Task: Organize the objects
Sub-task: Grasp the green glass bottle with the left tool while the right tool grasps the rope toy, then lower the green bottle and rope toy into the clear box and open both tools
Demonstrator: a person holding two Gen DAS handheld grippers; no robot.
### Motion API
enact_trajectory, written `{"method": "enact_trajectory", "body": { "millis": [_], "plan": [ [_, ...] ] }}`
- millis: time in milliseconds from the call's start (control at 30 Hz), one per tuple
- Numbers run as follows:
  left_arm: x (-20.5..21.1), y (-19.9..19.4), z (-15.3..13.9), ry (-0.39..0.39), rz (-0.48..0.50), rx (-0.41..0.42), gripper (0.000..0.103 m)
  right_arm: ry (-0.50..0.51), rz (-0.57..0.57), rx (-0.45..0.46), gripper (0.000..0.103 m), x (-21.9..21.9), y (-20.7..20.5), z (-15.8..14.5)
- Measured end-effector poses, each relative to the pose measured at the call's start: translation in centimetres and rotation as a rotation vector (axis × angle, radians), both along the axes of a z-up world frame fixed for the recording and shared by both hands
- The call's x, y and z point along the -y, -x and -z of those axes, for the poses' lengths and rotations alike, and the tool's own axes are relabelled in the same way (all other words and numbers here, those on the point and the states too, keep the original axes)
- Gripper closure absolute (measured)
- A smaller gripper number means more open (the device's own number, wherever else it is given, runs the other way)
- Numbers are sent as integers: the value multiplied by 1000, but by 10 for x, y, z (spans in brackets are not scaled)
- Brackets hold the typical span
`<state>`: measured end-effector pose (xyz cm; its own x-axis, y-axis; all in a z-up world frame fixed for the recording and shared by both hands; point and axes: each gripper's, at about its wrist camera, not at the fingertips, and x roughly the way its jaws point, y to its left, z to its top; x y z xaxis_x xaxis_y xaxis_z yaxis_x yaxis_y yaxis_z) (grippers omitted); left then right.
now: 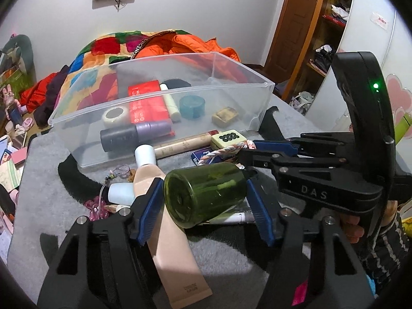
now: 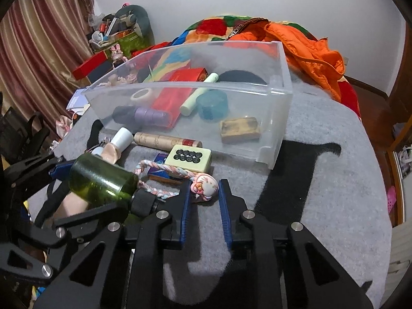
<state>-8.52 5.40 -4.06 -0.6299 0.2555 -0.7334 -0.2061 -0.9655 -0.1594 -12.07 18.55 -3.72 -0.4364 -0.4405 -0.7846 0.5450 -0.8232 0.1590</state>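
A green glass bottle point(image 1: 206, 193) lies tilted with its base toward the left wrist camera, and my left gripper point(image 1: 204, 184) is shut on it, one blue pad on each side. Its black cap point(image 2: 143, 202) shows in the right wrist view. A pink doll charm point(image 2: 203, 185) on a pink-and-white braided cord point(image 2: 167, 170) sits on the grey mat. My right gripper point(image 2: 204, 185) is shut on the charm at its pad tips. The clear plastic bin point(image 2: 180, 85) stands just behind and holds a red box, a blue round jar, a purple-capped cylinder and more.
In front of the bin lie a cream tile with black dots point(image 2: 189, 157), a paper-wrapped roll point(image 2: 164, 140), a small blue box point(image 1: 203, 154) and a beige tube with a white cap point(image 1: 170, 244). The mat point(image 2: 322, 206) is grey with black patches. Bedding is heaped behind the bin.
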Motion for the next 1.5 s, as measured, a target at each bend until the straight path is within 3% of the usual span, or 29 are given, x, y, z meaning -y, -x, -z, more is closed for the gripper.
{"method": "enact_trajectory", "body": {
  "millis": [800, 1100, 1500],
  "plan": [
    [54, -14, -55, -80, -144, -126, 39, 125, 78, -130, 84, -32, -10, -59],
    [69, -1, -73, -102, -188, -179, 39, 150, 80, -197, 84, -22, -1, -87],
    [77, 33, -74, -75, -203, -168, 39, 138, 86, -234, 84, -5, 25, -102]
  ]
}}
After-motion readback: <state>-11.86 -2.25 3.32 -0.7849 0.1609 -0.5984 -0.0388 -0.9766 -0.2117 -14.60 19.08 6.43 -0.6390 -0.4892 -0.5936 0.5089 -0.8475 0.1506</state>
